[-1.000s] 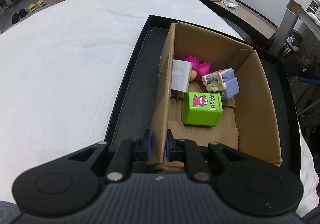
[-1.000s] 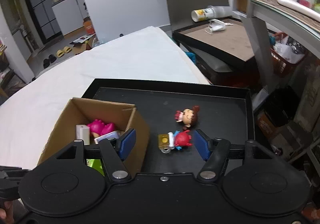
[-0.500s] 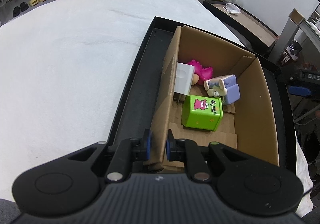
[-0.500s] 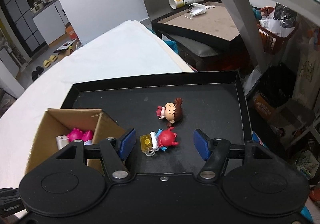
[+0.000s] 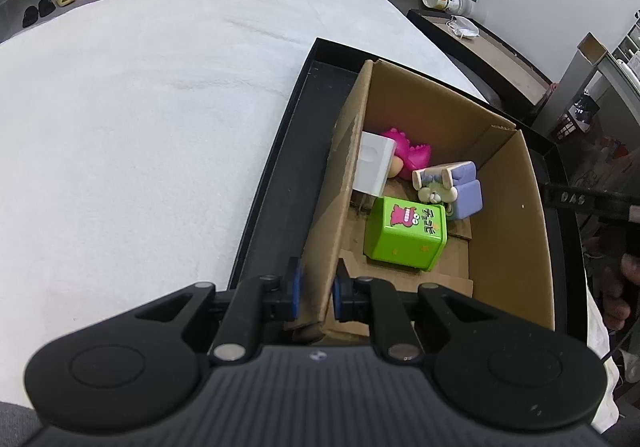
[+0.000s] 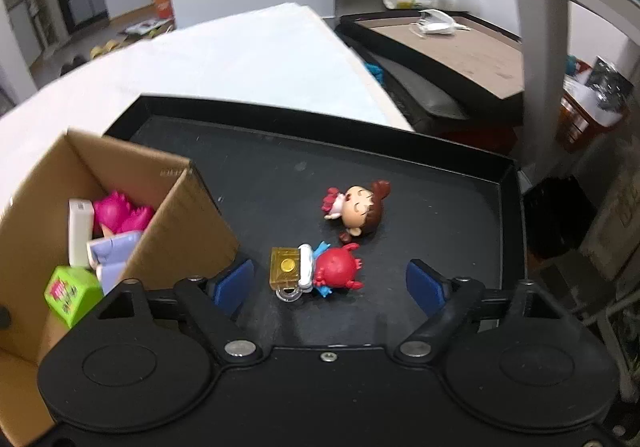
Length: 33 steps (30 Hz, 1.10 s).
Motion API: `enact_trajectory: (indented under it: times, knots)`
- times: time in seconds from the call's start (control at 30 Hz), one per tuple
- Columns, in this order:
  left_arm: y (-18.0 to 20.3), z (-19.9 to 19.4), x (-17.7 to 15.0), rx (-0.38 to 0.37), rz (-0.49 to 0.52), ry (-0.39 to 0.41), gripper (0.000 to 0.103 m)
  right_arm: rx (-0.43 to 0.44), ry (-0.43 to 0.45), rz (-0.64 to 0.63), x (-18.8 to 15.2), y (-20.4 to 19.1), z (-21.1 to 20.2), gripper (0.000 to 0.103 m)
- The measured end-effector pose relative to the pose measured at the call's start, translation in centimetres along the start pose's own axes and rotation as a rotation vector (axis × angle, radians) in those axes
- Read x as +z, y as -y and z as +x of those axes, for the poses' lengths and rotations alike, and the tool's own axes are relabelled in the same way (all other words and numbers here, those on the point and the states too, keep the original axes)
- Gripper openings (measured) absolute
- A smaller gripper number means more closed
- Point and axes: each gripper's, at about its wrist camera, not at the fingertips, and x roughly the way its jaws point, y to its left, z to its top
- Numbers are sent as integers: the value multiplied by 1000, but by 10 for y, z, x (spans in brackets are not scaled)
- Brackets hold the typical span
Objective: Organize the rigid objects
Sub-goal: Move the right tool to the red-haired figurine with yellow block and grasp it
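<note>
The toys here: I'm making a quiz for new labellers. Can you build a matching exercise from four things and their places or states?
Things:
1. green cube
2. red figure
3. brown-haired doll
4. left gripper

Places or states:
A. lying on the black tray, farther from the right gripper
B. shut on the cardboard box wall
C. inside the box
D. between opening jaws, untouched

Pairs: 1-C, 2-D, 3-A, 4-B

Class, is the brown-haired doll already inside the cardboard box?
No, the brown-haired doll lies on the black tray, outside the cardboard box.
</note>
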Motion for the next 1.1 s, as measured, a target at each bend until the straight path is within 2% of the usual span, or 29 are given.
enact_trajectory:
  times: [0.33,0.57,0.77,0.83,0.87,1.1]
  knots:
    - [-4,1,1,-15,-12,1,15,5,4,-1,-7,3,19,81]
    - [-5,1,2,-20,-11,0,15,18,-6,-4,-11,1,27,70]
    - [-4,1,1,-15,-8,1,15,13,4,-10,-10,0,28,70]
    - [-4,1,0,-15,-9,2,15,14,3,-17,-10,-2,28,66]
    - [-4,1,0,-16,-11,2,15,16,-3,-20,-10,-2,29,60]
    - [-2,1,0,-9,-6,0,15,28,-45,-23,-8,-5,23,59]
